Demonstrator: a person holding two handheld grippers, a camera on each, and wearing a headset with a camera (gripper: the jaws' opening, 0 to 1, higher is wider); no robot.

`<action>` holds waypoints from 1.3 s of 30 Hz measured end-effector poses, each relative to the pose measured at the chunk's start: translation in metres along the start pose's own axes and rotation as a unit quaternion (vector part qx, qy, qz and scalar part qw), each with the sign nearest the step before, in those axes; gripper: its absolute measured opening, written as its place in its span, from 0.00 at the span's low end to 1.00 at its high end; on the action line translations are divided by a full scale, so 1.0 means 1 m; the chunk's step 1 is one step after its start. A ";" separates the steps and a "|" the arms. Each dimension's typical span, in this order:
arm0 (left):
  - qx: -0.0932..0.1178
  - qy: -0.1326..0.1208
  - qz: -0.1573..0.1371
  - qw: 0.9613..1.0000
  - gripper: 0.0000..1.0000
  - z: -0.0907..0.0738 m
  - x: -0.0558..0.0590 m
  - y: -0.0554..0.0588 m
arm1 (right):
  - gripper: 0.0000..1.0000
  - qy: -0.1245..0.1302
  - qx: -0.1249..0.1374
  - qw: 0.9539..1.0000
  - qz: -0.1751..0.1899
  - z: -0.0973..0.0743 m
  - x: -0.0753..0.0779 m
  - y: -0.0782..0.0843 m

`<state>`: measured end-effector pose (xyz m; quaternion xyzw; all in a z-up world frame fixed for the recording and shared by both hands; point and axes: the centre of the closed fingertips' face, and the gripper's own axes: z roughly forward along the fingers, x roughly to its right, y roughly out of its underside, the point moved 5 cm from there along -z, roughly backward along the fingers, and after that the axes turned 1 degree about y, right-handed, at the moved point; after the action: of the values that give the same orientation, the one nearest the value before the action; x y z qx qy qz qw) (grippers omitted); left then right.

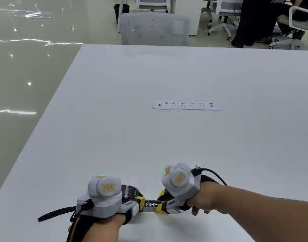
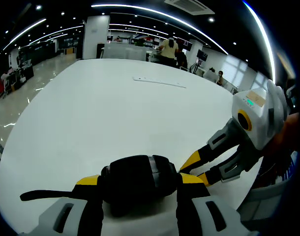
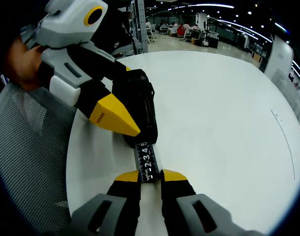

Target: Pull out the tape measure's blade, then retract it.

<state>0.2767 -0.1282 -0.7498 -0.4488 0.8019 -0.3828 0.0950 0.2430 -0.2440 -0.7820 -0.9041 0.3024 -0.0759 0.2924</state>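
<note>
A black tape measure (image 2: 138,183) sits clamped between my left gripper's (image 2: 139,179) yellow-tipped fingers (image 2: 89,181), low over the white table (image 1: 154,136). The same case shows in the right gripper view (image 3: 140,105) with the left gripper's yellow finger (image 3: 112,116) pressed on its side. A short length of the blade (image 3: 145,160), with numbers 1 to 5 printed on it, runs from the case to my right gripper (image 3: 150,176), which is shut on its end. Seen from the head camera, the left gripper (image 1: 137,202) and right gripper (image 1: 161,205) sit close together at the near table edge, the blade (image 1: 150,204) between them.
A white power strip (image 1: 187,105) lies flat at the table's middle. Office chairs (image 1: 154,27) and a seated person (image 1: 260,20) are beyond the far edge. A grey mesh chair back (image 3: 27,162) lies left in the right gripper view. A black strap (image 1: 55,214) trails leftward.
</note>
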 end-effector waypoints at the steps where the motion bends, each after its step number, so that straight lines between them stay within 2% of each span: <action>1: 0.000 0.000 0.000 1.000 0.56 0.000 0.000 0.000 | 0.14 0.000 0.000 1.000 0.000 0.001 0.000 -0.001; 11: 0.001 0.002 -0.002 1.000 0.56 -0.001 0.001 0.002 | 0.14 -0.001 0.003 1.000 -0.004 0.007 -0.005 -0.008; 39: 0.001 0.002 -0.005 1.000 0.56 -0.001 -0.001 0.001 | 0.14 -0.013 0.005 1.000 -0.010 0.014 -0.005 -0.021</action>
<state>0.2763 -0.1267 -0.7498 -0.4520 0.7994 -0.3851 0.0916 0.2537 -0.2207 -0.7815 -0.9064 0.2896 -0.0688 0.2996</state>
